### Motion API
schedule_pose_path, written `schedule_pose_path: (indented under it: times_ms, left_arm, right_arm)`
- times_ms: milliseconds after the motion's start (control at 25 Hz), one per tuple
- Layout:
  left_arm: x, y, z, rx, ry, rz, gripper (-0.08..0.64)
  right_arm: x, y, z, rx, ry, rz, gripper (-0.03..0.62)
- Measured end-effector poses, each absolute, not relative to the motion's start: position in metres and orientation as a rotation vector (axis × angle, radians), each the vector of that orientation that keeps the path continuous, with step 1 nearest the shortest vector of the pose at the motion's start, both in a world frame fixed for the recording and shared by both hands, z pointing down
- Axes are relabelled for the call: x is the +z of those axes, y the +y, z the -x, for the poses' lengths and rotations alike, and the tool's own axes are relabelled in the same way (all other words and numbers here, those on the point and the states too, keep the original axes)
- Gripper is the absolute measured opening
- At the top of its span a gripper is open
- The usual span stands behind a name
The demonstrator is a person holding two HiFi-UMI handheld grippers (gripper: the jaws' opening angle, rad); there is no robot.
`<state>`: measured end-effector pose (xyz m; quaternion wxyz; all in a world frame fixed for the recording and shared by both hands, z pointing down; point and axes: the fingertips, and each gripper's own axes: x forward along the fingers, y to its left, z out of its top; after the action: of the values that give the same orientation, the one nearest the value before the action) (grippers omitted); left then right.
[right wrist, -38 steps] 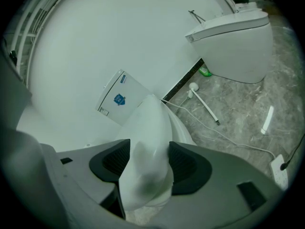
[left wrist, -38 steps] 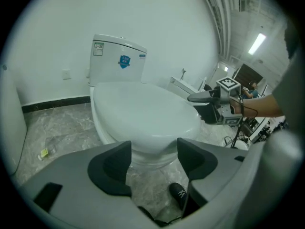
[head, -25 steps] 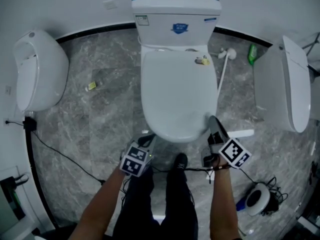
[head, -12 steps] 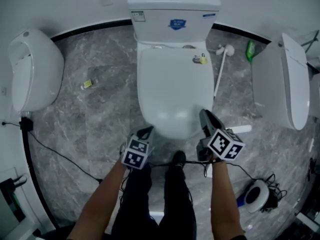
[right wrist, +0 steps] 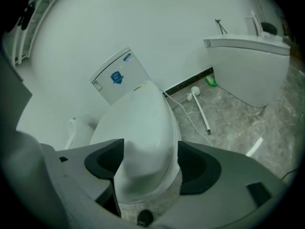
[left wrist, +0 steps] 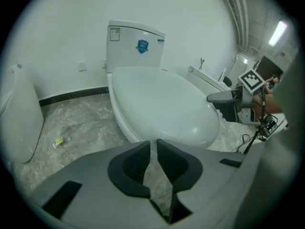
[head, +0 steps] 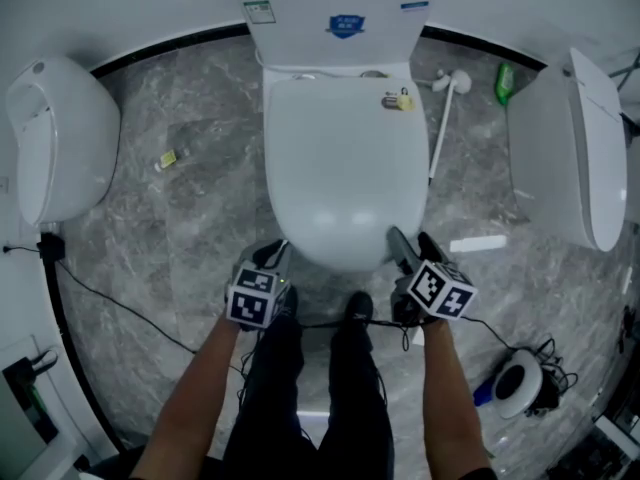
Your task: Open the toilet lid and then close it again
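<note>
The toilet lid [head: 345,168] is seen lying shut on the bowl, below the cistern [head: 335,18], on a grey marbled floor [head: 200,218]. In the head view the left gripper [head: 272,256] is held just off the lid's front left edge, and the right gripper [head: 405,246] is placed at its front right edge.

How the jaws stand is shown only by the gripper views. In the left gripper view the jaws are drawn almost together, with a thin slit of floor between them and nothing held. The right gripper's marker cube [left wrist: 251,79] is also caught there beyond the lid. In the right gripper view the jaws are spread wide and the lid's front rim [right wrist: 143,175] is framed between them; no clamping on it can be made out.

A small yellow item [head: 400,100] on the lid near the hinge, a urinal [head: 55,138] at the left and a yellow scrap [head: 168,158] are clearest from the head. A toilet brush [right wrist: 200,106] and a second toilet [right wrist: 252,66] are shown in both the head and right gripper views.
</note>
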<state>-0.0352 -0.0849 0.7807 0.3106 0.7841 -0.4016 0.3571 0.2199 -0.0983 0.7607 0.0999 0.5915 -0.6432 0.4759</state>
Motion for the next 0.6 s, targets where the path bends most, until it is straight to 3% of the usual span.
schedule_pose_path:
  times_ms: [600]
  left_arm:
    - [0.789,-0.045,0.031,1.042,-0.912,-2.09,0.048]
  right_arm:
    - [0.752,-0.104,-0.172,1.856,-1.902,-1.677,0.353]
